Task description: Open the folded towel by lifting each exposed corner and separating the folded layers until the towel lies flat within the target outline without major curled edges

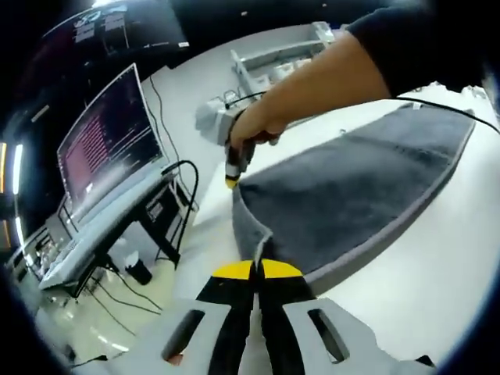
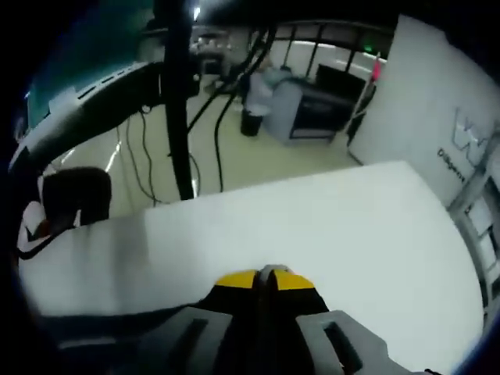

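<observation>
On the white table, both grippers' fingers pinch the grey towel's edge; its far end is cut off.

A white table lies under and ahead of the left tool. To the left of this tool, beyond the table edge, a monitor with red text stands on a stand, and black cables hang beside it down to the pale floor. Far ahead there is a grey metal frame.

Ahead of the right tool the same white table spreads. Beyond its far edge a black pole stands upright with cables near it. Farther off is a grey cabinet, and to the right a white board with letters.
</observation>
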Demonstrator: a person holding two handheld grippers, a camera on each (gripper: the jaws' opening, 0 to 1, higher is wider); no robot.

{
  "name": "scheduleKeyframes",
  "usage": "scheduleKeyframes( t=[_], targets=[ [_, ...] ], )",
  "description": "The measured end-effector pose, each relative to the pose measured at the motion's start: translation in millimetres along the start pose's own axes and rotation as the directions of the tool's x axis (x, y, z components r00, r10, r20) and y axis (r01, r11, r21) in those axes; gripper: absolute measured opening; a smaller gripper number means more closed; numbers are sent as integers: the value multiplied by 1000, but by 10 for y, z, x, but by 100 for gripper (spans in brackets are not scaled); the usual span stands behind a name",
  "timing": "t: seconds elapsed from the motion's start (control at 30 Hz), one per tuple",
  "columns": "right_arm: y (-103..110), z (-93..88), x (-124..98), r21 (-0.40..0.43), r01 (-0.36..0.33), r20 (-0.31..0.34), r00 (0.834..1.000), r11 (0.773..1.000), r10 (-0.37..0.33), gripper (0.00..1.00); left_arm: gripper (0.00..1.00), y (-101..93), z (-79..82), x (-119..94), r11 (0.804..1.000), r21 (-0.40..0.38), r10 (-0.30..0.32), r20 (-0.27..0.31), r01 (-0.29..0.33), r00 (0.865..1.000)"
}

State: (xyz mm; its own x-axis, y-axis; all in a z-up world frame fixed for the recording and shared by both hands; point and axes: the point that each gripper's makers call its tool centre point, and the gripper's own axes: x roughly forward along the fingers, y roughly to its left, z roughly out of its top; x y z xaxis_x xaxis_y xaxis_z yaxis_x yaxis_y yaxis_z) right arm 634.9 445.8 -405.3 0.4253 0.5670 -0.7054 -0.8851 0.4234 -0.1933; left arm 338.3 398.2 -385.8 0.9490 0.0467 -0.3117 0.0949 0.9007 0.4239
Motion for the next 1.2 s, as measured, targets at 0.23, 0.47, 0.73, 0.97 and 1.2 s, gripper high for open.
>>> scheduleKeyframes(
  t=[0.23,0.47,0.73,0.97,1.2],
  targets=[
    [85,36,-17,4,-21,47,999,1000,21,6,2,-38,-82,-6,1000,9,-12,-15,12,1000],
    [333,-10,-24,85,-160,94,984,984,152,37,23,195,-148,-23,994,9,110,-17,-110,994],
    [444,59,-131,136,-226,158,966,965,204,64,55,452,-61,-78,964,-11,265,37,-265,963],
    [478,-80,-282,105,-282,109,957,954,270,54,44,644,-236,-100,941,-78,330,0,-329,944],
    [211,-172,-538,-50,-242,158,956,969,247,57,52,524,-174,-221,943,-92,324,21,-321,946]
  ],
)
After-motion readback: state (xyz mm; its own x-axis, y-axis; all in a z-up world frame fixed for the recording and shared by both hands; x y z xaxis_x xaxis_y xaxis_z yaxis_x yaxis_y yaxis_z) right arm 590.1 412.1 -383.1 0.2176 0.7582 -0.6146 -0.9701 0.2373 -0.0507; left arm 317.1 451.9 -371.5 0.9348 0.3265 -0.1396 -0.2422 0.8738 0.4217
